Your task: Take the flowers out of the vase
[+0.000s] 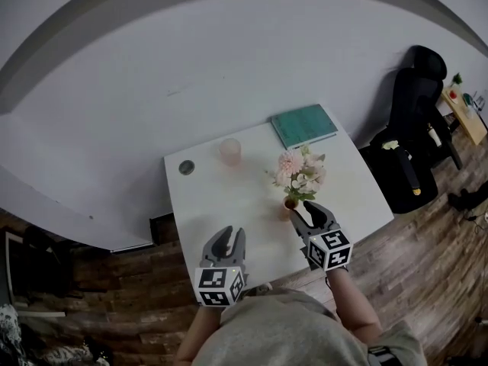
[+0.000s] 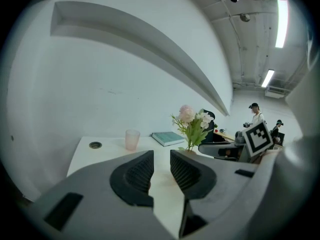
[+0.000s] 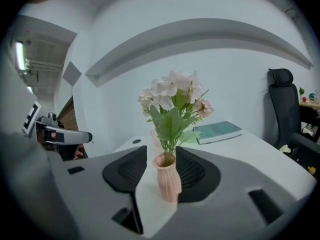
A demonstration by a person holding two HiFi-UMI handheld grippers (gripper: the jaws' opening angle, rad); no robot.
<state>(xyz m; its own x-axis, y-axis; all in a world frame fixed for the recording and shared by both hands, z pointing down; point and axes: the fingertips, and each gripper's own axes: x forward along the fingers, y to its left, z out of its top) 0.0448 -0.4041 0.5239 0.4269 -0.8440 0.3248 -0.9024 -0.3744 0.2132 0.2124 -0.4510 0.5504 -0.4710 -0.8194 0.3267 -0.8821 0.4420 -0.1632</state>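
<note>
A small pink vase (image 1: 290,203) with pink and white flowers (image 1: 299,172) stands upright on the white table (image 1: 221,197), toward its right front. My right gripper (image 1: 306,210) has reached it. In the right gripper view the vase (image 3: 167,176) stands between the jaws of the right gripper (image 3: 161,151): a strip of table shows at its left side, and its right side overlaps the right pad. The flowers (image 3: 172,99) rise above the jaws. My left gripper (image 1: 232,233) hangs over the table's front edge, left of the vase. The left gripper (image 2: 161,159) is open with nothing between its jaws, and the flowers (image 2: 192,121) show ahead to its right.
A pink cup (image 1: 229,151) and a teal book (image 1: 303,124) lie at the back of the table, with a round cable hole (image 1: 187,167) at the back left. A black office chair (image 1: 412,128) stands right of the table. People (image 2: 255,115) stand far off.
</note>
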